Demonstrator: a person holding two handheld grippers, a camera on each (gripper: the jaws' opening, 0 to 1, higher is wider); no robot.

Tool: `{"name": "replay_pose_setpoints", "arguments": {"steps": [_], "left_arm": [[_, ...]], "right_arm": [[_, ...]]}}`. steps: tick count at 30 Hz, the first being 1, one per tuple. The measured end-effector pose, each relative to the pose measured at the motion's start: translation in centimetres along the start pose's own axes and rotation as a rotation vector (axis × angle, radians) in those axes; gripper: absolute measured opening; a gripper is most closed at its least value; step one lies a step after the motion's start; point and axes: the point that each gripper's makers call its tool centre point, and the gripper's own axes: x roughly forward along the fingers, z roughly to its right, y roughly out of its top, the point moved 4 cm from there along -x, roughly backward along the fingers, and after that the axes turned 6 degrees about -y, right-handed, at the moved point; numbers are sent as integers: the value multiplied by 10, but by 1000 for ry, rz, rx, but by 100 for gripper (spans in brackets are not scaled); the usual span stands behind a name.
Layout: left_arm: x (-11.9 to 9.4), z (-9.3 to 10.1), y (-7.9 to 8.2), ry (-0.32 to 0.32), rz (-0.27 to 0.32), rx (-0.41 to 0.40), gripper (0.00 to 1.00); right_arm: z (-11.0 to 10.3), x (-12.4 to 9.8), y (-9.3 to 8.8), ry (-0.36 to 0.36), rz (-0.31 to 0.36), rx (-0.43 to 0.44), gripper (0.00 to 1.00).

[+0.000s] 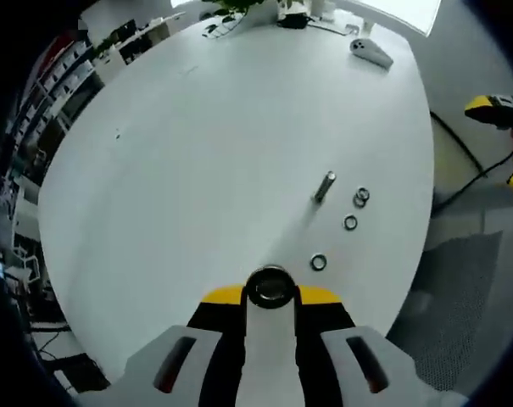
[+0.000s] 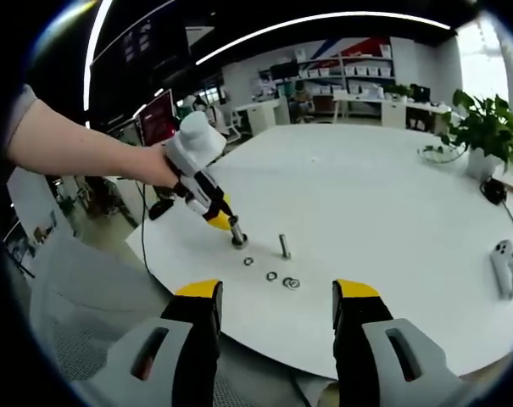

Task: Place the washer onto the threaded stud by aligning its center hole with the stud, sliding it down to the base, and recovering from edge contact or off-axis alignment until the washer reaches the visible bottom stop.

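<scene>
1. Your left tongs (image 1: 271, 292): jaws drawn together at the tip on what looks like a washer (image 1: 270, 287), a grey ring seen end-on, held low over the white table (image 1: 197, 144). In the right gripper view the same tongs (image 2: 236, 237) come in from 9 o'clock, in your hand (image 2: 158, 165), tip down near the table.
2. Your right tongs (image 2: 276, 307): jaws spread wide, nothing between them, hanging off the table's near edge.
3. Threaded stud (image 1: 325, 186): upright on the table, at 1 o'clock from the left tongs' tip. In the right gripper view the stud (image 2: 284, 246) stands just at 3 o'clock of that tip, apart from it.
4. Loose washers: one (image 1: 318, 262) just beside the left tongs' tip, one (image 1: 350, 223) farther out, and a pair (image 1: 361, 197) touching or overlapping near the stud.
5. White controller (image 1: 371, 52): far side of the table, at 12 o'clock.
6. Potted plant (image 2: 485, 127): on the table edge, at 2 o'clock in the right gripper view.
</scene>
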Motion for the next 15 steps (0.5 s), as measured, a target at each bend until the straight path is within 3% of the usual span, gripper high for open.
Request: {"name": "replay_pose_setpoints", "arguments": {"steps": [10, 15], "left_arm": [[25, -2, -3, -12, -63, 20, 19], [27, 3, -5, -4, -99, 3, 19]], "right_arm": [[1, 0, -1, -3, -1, 5, 54], [1, 0, 0, -5, -1, 5, 54]]}}
